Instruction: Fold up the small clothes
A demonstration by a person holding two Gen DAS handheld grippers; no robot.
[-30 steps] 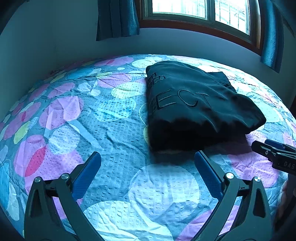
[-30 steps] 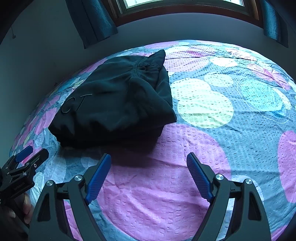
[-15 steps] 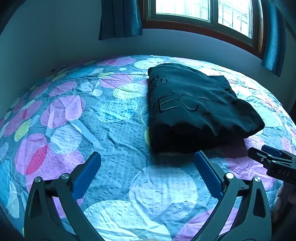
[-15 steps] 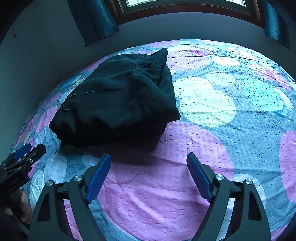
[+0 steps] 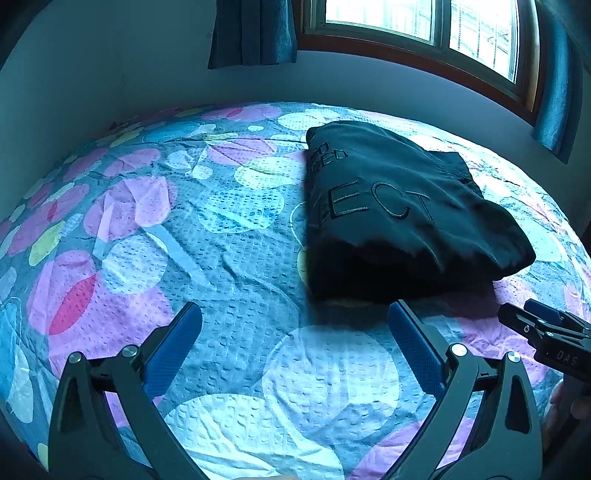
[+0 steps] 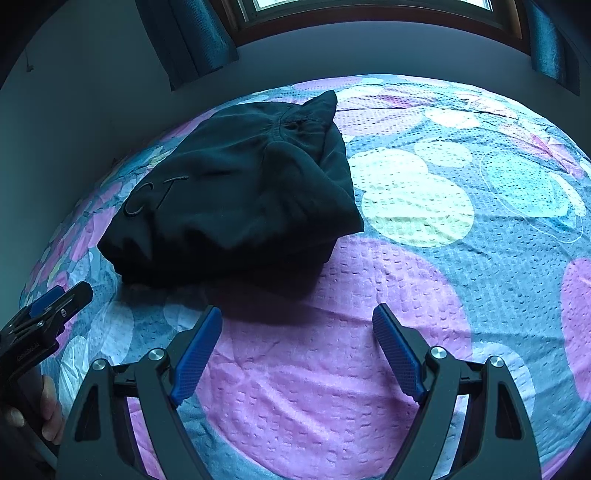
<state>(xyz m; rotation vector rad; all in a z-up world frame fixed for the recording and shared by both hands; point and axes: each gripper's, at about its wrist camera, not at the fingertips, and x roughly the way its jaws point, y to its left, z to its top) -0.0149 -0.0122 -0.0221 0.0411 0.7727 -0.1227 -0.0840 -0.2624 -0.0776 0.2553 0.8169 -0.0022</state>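
Two hand-held grippers poised over a bed, seen from their own wrist cameras.

Left gripper [image 5: 294, 325]: jaws spread wide, blue pads facing each other, nothing between them. It hangs above the patterned bedspread [image 5: 229, 258] without touching it. Its right finger [image 5: 415, 341] stands just near of the garment's near edge, apart from the cloth.

Right gripper [image 6: 296, 326]: likewise released, jaws wide apart and empty, over a large pink circle of the bedspread. Its left finger [image 6: 195, 354] lies just near of the shadow cast by the garment; no contact with the fabric shows.

Black garment [image 5: 399, 210]: folded into a thick, roughly rectangular bundle, lying on the bedspread toward the far side of the bed, below the window [image 5: 424, 22]. Outlined letters run across its upper face. From the left camera it sits far and to the right; from the right camera, far and to the left, so it lies between and beyond the two tools.

Each gripper appears at the edge of the other's view, with fingers of the person's left hand [image 6: 46, 410] visible on the left gripper's handle.
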